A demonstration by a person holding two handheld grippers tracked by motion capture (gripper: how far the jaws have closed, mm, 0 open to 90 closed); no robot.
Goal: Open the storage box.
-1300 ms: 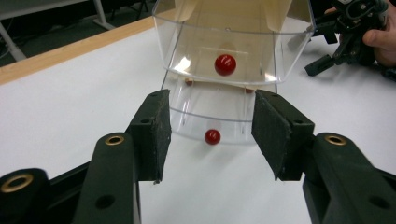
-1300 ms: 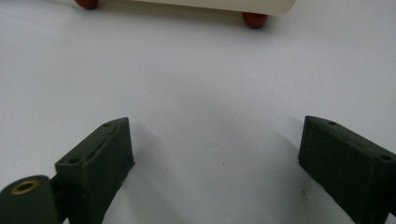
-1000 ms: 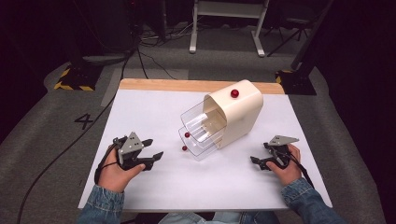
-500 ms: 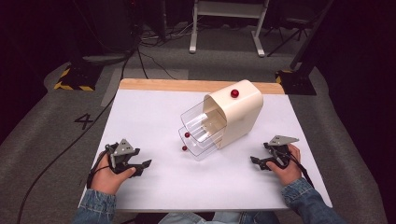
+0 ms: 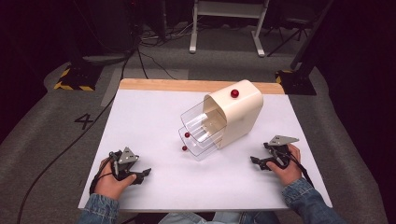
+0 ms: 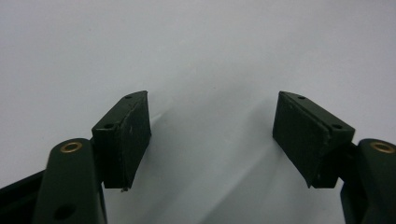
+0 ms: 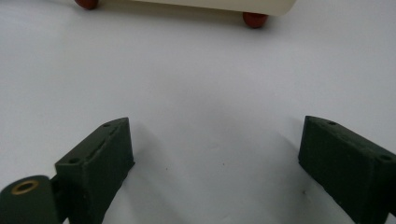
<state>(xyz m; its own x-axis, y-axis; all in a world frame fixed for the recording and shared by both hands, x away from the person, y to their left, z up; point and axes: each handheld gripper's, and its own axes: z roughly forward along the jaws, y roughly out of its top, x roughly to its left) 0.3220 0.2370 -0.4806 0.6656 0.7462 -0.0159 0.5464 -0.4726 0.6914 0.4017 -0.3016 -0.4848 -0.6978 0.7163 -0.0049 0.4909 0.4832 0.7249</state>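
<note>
A cream cabinet (image 5: pixel 238 114) stands mid-table with two clear drawers (image 5: pixel 201 133) pulled out towards the near left. Each drawer carries a small red knob (image 5: pixel 187 135), and a red ball (image 5: pixel 234 93) sits on the cabinet's top. My left gripper (image 5: pixel 142 173) rests on the table near the front left, open and empty, and its own view shows the left gripper (image 6: pixel 212 126) over bare white surface. My right gripper (image 5: pixel 256 162) lies open and empty at the front right. In its own view the right gripper (image 7: pixel 215 154) faces the cabinet's base (image 7: pixel 210 3) and a red foot (image 7: pixel 255 19).
The white table (image 5: pixel 154 112) has a wooden strip (image 5: pixel 163 85) along its far edge. Beyond it are grey floor, cables (image 5: pixel 140 51) and a white stand (image 5: pixel 229 23). Bare tabletop lies between the two grippers.
My left gripper has drawn back towards the near left corner of the table. The right gripper and the cabinet have not moved.
</note>
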